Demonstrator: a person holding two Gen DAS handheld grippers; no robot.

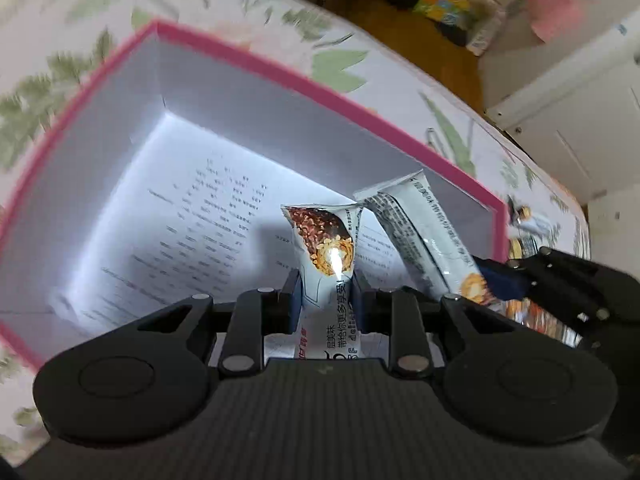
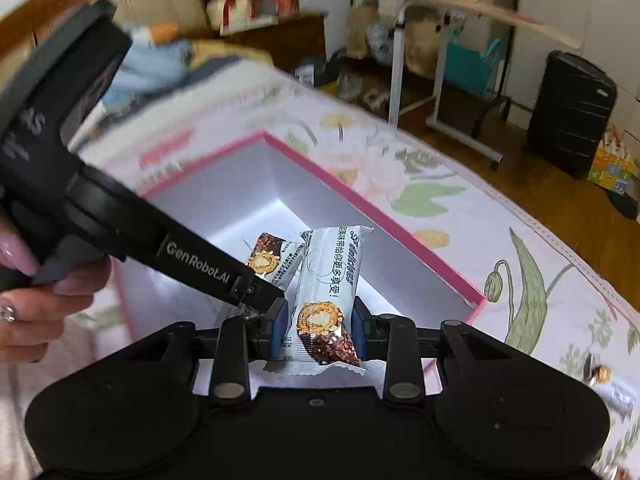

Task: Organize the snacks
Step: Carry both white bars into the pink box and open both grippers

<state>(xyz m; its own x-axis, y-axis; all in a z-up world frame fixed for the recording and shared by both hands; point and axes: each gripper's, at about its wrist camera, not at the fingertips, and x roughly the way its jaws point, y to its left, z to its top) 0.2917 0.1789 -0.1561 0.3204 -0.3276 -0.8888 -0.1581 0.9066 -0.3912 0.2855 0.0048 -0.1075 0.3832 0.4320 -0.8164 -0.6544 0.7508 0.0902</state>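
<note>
- Left wrist view, far left to centre: a pink-rimmed box [image 1: 248,60] with white inner walls filled the frame, a printed sheet [image 1: 192,216] lying on its floor.
- Lower centre: the left gripper [image 1: 326,296] was closed tight on a white snack packet [image 1: 324,252] showing a nut-coated ball, its free end pointing up over the box interior.
- Right of centre: a second packet [image 1: 416,232] leaned over the box's right wall, held by the right gripper [image 1: 492,284] at the frame's lower right.
- Right wrist view, left side: the person's hand [image 2: 44,292], with pink nails, gripped the left tool's handle, whose tip reached to centre frame.
- Centre: the right gripper [image 2: 318,328] was clamped on its packet [image 2: 328,280], wrapper glossy and slightly crinkled; the other packet [image 2: 272,260] showed just behind it, inside the box [image 2: 360,196].
- Right side: floral bedding [image 2: 520,248] lay beyond the box.
- Judgement: the placing step was in hand. The next move called for lowering each packet to the floor, then parting the fingers. Thin foil would likely slide.
</note>
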